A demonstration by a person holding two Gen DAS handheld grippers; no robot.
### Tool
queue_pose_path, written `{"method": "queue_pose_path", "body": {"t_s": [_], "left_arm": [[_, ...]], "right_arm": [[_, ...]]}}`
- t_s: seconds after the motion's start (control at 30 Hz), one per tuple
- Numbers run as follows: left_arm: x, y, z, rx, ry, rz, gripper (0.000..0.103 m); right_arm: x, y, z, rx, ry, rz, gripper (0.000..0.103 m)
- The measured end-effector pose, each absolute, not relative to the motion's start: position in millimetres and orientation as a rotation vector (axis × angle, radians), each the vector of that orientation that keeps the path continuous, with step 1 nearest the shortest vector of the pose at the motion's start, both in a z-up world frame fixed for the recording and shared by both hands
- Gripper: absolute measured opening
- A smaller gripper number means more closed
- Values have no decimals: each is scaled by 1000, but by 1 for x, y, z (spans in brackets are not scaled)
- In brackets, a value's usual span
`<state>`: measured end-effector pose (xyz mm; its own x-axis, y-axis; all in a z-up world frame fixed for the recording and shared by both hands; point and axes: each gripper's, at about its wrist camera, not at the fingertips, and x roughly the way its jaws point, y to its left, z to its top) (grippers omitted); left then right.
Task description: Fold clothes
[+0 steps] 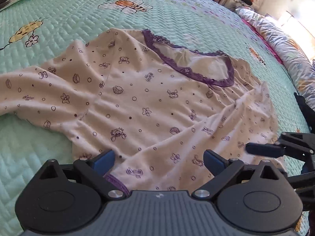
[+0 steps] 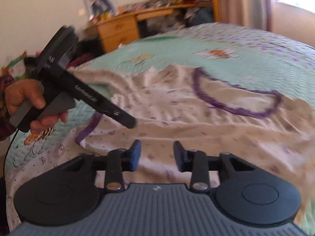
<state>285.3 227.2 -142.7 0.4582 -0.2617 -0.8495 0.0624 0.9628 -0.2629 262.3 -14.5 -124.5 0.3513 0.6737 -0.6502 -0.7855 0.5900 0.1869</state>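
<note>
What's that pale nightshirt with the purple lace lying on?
The nightshirt lies spread on a mint-green quilted bedspread printed with bees. Whatever is directly beneath the fabric is covered, so I can't tell.

You have the top spread across the bed, neckline at the far side, one sleeve trailing off to the left. Your left hand-held gripper sits over the near hem, fabric between its fingers. Just to its right — over the top's right edge — is the right hand-held gripper. A rumpled duvet lies along the bed's far right; behind the bed's far left corner stands a desk.
</note>
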Motion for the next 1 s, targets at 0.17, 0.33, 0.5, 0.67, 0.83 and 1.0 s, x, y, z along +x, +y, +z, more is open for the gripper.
{"method": "queue_pose_path", "body": {"t_s": [0.17,0.33,0.5,0.67,0.83,1.0], "left_arm": [[292,211,-149,45,1063,-108,92],[292,214,-139,63,1012,-66,90],[279,210,-106,-19,909,-141,96],[297,180,-119,-154,978,-330,96],[306,190,-134,-182,997,-277,90],[306,205,-129,-250,971,-262,89]], "right_arm": [[269,6,-148,-353,948,934,30],[264,-18,-151,-273,974,942,30],[253,-32,-144,-232,956,955,31],[263,-49,-122,-131,854,937,35],[269,-71,-146,-48,882,895,37],[263,-87,-156,-2,892,870,38]]}}
